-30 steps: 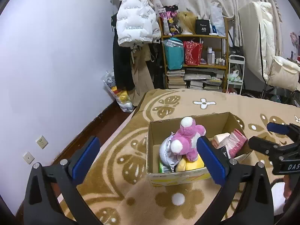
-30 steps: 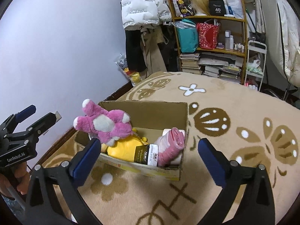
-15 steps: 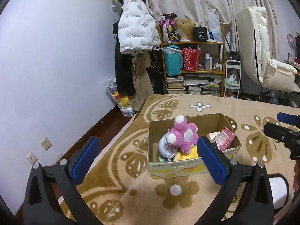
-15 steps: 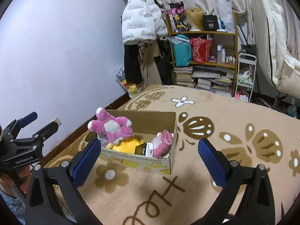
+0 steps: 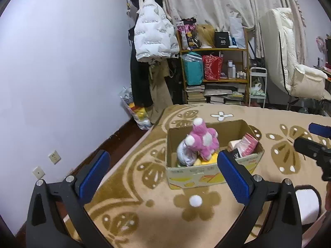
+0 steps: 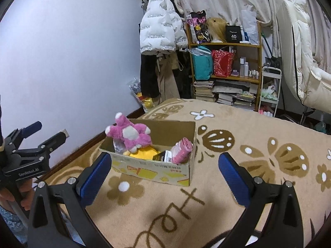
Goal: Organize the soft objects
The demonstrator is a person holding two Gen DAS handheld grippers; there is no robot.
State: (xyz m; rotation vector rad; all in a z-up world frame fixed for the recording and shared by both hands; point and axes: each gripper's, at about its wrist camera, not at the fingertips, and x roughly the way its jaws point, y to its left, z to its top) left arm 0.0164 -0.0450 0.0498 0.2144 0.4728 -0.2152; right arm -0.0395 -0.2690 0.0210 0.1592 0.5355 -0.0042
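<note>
Now both claws hang wide open and empty above the blanket (image 6: 258, 130), left gripper (image 5: 163, 171) and right gripper (image 6: 165, 169) alike. Between them sits the cardboard box (image 6: 157, 170), holding a pink plush toy (image 6: 130, 135), a yellow toy (image 6: 144, 154) and a pink pouch (image 6: 183, 149).

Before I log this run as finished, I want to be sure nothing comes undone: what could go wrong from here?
The pink plush toy sits piled on top of the other things in the cardboard box, above its rim, so a nudge could tip it out onto the blanket. The pink roll leans at the box's end wall and might slide over. Both the left gripper and right gripper are open and empty, away from the box, so neither steadies it.
</note>
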